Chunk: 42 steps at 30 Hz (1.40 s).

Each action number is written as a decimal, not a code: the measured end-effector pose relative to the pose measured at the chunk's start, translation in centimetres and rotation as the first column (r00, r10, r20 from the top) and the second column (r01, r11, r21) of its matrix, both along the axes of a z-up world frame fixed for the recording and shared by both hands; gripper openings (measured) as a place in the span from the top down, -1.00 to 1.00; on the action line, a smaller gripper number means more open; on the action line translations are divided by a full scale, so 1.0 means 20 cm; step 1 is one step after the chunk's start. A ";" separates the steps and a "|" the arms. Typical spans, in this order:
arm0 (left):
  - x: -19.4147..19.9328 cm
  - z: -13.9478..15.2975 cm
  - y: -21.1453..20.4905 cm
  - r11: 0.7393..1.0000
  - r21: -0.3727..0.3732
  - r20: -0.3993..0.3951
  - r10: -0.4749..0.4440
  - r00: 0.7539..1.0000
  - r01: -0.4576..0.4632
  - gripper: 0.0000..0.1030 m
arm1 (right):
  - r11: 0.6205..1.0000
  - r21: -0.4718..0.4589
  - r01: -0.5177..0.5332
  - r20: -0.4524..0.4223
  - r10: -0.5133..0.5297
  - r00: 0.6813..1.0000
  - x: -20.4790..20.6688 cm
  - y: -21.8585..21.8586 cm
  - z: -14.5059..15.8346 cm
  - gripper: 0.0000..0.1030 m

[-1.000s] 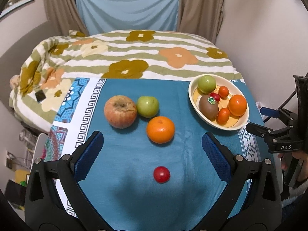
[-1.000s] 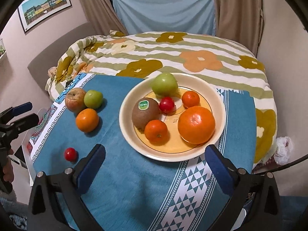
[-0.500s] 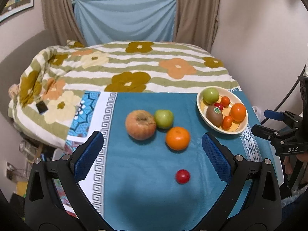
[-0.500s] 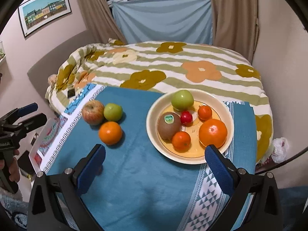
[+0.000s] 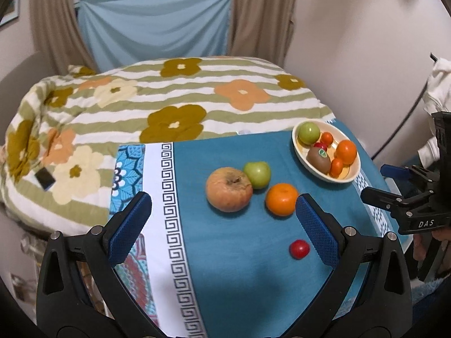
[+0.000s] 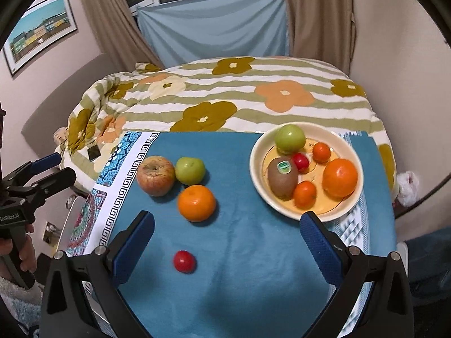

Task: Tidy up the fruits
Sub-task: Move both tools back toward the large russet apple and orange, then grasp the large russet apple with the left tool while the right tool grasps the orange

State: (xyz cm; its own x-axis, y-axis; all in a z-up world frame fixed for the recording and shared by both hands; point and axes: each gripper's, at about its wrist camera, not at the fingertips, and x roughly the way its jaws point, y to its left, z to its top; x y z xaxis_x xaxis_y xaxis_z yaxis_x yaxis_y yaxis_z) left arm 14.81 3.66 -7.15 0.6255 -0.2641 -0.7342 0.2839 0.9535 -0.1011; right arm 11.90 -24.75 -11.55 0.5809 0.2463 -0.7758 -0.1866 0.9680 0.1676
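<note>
Here: both grippers [image 5: 222, 214] [image 6: 227, 236] spread, empty; round glossy tomato [image 6: 184, 261] on teal cloth [image 6: 253, 253].

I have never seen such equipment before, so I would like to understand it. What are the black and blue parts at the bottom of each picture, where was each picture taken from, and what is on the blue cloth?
There is no robot. A person holds a hand tool with a two-finger claw in each hand, and a camera on each tool looks forward along its fingers. One picture is from the left claw, the other from the right claw. Both are open and hold nothing.

Loose on the blue cloth lie a reddish apple, a green apple, an orange and a small red tomato. The cream bowl already holds a kiwi, another green apple and some orange and red fruits.
</note>
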 end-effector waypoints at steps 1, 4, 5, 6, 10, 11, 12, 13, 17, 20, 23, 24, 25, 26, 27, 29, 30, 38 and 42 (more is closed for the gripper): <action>0.02 -0.01 0.01 1.000 -0.001 -0.006 -0.016 1.000 0.016 -1.00 | 1.000 0.003 0.012 -0.007 -0.012 1.000 0.00 0.02 -0.01 -1.00; 0.09 -0.07 0.06 0.997 -0.011 -0.032 -0.077 0.996 0.077 -1.00 | 0.999 0.007 0.047 -0.032 -0.046 0.998 0.00 0.08 -0.05 -1.00; 0.11 -0.09 0.07 0.996 -0.012 -0.041 -0.093 0.995 0.093 -1.00 | 0.998 0.001 0.058 -0.042 -0.058 0.997 0.01 0.11 -0.08 -1.00; 0.14 -0.13 0.08 0.993 -0.011 -0.053 -0.118 0.992 0.117 -1.00 | 0.998 -0.007 0.066 -0.049 -0.066 0.997 0.01 0.13 -0.10 -1.00; 0.24 -0.24 0.09 0.983 0.003 -0.093 -0.185 0.978 0.186 -1.00 | 0.995 -0.037 0.090 -0.070 -0.093 0.993 0.02 0.21 -0.18 -1.00; 0.26 -0.26 0.09 0.980 0.005 -0.100 -0.197 0.975 0.198 -1.00 | 0.995 -0.039 0.094 -0.078 -0.097 0.992 0.02 0.22 -0.20 -1.00; 0.29 -0.29 0.09 0.977 0.005 -0.110 -0.211 0.971 0.213 -1.00 | 0.994 -0.043 0.097 -0.084 -0.101 0.991 0.03 0.23 -0.22 -1.00; 0.32 -0.32 0.08 0.973 0.004 -0.120 -0.227 0.967 0.229 -1.00 | 0.994 -0.048 0.101 -0.089 -0.105 0.990 0.04 0.25 -0.24 -1.00; 0.40 -0.42 0.03 0.956 0.002 -0.149 -0.290 0.945 0.294 -1.00 | 0.992 -0.070 0.109 -0.112 -0.117 0.987 0.07 0.29 -0.31 -1.00; 0.43 -0.48 -0.03 0.940 0.008 -0.162 -0.336 0.928 0.342 -1.00 | 0.991 -0.068 0.116 -0.127 -0.124 0.984 0.10 0.31 -0.36 -1.00; 0.46 -0.52 -0.08 0.925 0.008 -0.173 -0.373 0.912 0.380 -1.00 | 0.990 -0.066 0.125 -0.141 -0.133 0.981 0.12 0.31 -0.40 -0.99; 0.47 -0.54 -0.11 0.919 0.007 -0.178 -0.386 0.905 0.394 -1.00 | 0.990 -0.066 0.126 -0.141 -0.134 0.981 0.12 0.32 -0.41 -0.99; 0.49 -0.56 -0.12 0.915 0.009 -0.181 -0.394 0.901 0.403 -1.00 | 0.989 -0.070 0.129 -0.143 -0.138 0.980 0.13 0.32 -0.42 -0.99; 0.50 -0.56 -0.13 0.911 0.011 -0.184 -0.403 0.897 0.412 -1.00 | 0.989 -0.073 0.130 -0.144 -0.140 0.980 0.13 0.32 -0.43 -0.98; 0.51 -0.58 -0.15 0.905 0.012 -0.187 -0.416 0.890 0.425 -1.00 | 0.989 -0.076 0.131 -0.146 -0.141 0.979 0.13 0.32 -0.43 -0.96; 0.52 -0.59 -0.17 0.897 0.016 -0.187 -0.431 0.883 0.442 -1.00 | 0.988 -0.081 0.135 -0.152 -0.146 0.978 0.14 0.32 -0.44 -0.94; 0.53 -0.60 -0.19 0.892 0.018 -0.186 -0.440 0.878 0.451 -1.00 | 0.987 -0.080 0.136 -0.154 -0.147 0.977 0.15 0.32 -0.45 -0.90; 0.56 -0.65 -0.23 0.869 0.029 -0.197 -0.480 0.855 0.494 -0.59 | 0.987 -0.080 0.136 -0.167 -0.148 0.975 0.19 0.32 -0.48 -0.74; 0.56 -0.65 -0.22 0.869 0.026 -0.204 -0.480 0.853 0.495 -0.59 | 0.989 -0.073 0.131 -0.170 -0.141 0.975 0.22 0.32 -0.49 -0.64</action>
